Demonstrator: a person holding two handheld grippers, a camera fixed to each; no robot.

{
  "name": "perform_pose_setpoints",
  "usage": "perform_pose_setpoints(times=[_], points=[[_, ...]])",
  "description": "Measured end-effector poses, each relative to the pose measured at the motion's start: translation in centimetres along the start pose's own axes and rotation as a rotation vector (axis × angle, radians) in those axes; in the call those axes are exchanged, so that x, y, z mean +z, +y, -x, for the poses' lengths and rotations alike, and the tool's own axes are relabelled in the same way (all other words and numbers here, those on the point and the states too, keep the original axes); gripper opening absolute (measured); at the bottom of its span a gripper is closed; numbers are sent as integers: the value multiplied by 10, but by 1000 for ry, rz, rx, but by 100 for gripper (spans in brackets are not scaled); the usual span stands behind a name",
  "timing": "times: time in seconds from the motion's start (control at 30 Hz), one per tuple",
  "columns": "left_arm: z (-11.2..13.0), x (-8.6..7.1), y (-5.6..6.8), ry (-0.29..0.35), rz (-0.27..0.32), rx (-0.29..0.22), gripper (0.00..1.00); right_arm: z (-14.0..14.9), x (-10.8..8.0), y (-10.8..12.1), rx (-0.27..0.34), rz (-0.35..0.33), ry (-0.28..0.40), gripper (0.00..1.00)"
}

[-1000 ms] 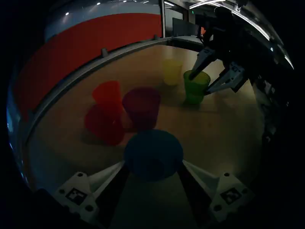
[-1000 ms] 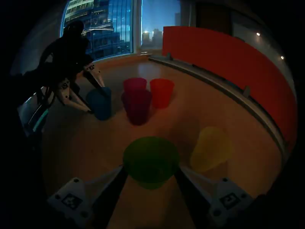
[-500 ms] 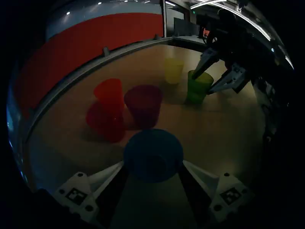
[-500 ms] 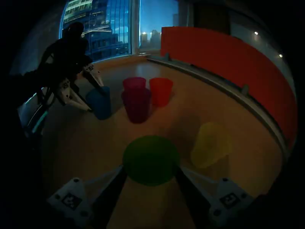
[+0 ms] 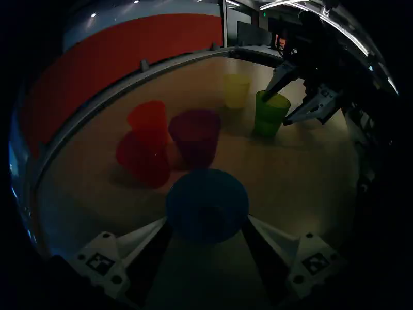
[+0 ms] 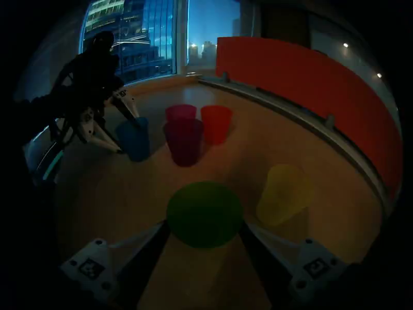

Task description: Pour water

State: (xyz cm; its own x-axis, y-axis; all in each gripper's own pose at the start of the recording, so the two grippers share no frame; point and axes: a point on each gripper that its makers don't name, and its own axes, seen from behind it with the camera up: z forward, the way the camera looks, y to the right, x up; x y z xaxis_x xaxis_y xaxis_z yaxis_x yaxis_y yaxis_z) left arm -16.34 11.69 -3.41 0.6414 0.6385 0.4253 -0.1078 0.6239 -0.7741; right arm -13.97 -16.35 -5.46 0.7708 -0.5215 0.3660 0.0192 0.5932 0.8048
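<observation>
A wide wooden table (image 5: pixel 304 170) spreads under dim light, backed along one side by a long red partition (image 5: pixel 118 57). In the right gripper view a window (image 6: pixel 139 36) with lit towers stands behind the table's far edge.

The left gripper (image 5: pixel 206 223) has its two fingers closed against the sides of a blue cup (image 5: pixel 207 202), which sits just ahead of the camera. The right gripper (image 6: pixel 205 230) is clamped the same way on a green cup (image 6: pixel 205 213). Each tool also appears in the other's view, farther off.

A yellow cup (image 6: pixel 284 194) stands just beside the green one. Between the two held cups is a cluster of a purple cup (image 5: pixel 196 135), a red cup (image 5: pixel 148 119) and a magenta cup (image 6: pixel 180 111), set close together. Whether any cup holds water cannot be told.
</observation>
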Motion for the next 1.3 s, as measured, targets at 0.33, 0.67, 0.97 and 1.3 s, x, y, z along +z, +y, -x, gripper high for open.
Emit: perform_pose_setpoints(times=[0.33,0.67,0.97,1.3], points=[[20,-12,-6,-15,-22,-24,90,9,-13,-3,3,14,1,97],[41,-32,-10,-6,-52,-62,90,21,-39,1,30,57,20,99],[47,-47,-14,24,-89,-88,91,22,-58,1,52,92,49,100],[44,-62,-26,68,-155,-121,91,14,-71,3,80,143,106,100]])
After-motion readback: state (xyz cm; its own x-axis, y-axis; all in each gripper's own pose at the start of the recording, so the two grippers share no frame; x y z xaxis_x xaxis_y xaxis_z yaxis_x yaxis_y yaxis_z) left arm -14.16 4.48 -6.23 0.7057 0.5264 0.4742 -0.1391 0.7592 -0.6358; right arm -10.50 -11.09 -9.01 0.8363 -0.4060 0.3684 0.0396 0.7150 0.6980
